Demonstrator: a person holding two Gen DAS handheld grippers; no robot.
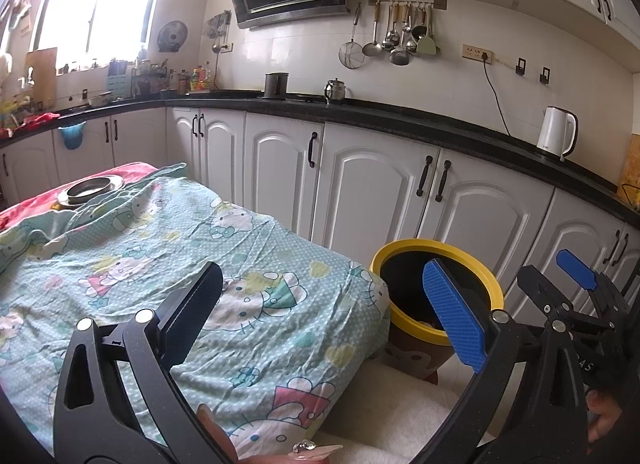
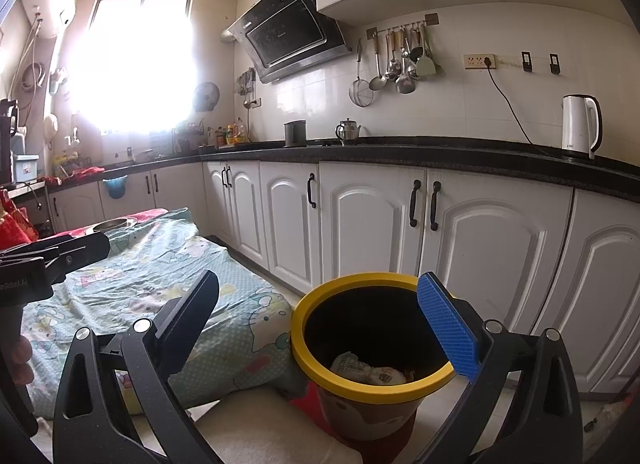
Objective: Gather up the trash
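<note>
Since both grippers are spread wide with nothing between their fingers, this looks like the moment just after a drop, or a pause to look for the next piece. The right gripper (image 2: 316, 324) hangs over the bin (image 2: 320, 374), lower centre of its view, its blue finger (image 2: 448, 328) crossing the yellow rim on the right side and its black finger off to the left over the cloth. Crumpled wrappers (image 2: 368, 374) lie at the bottom of the bin, so some trash is already collected. The left gripper (image 1: 324, 316) is held more over the tabletop, lower centre of its frame, fingers parted above the cartoon-print cloth (image 1: 160, 248) that covers it.

No loose trash shows on that cloth in either view; only a metal dish (image 1: 90, 187) sits at its far end, upper left. I judge the task to be near its close, or the remaining pieces lie out of sight.

The bin stands on the floor just beside the tabletop's draped corner, with the white cupboard doors (image 2: 372, 223) close behind it. That leaves a narrow pocket: open room lies above the bin and over the cloth, while the cupboard handles and the hanging cloth edge hem in any low sideways move. The two grippers are near each other, so they could clash.
</note>
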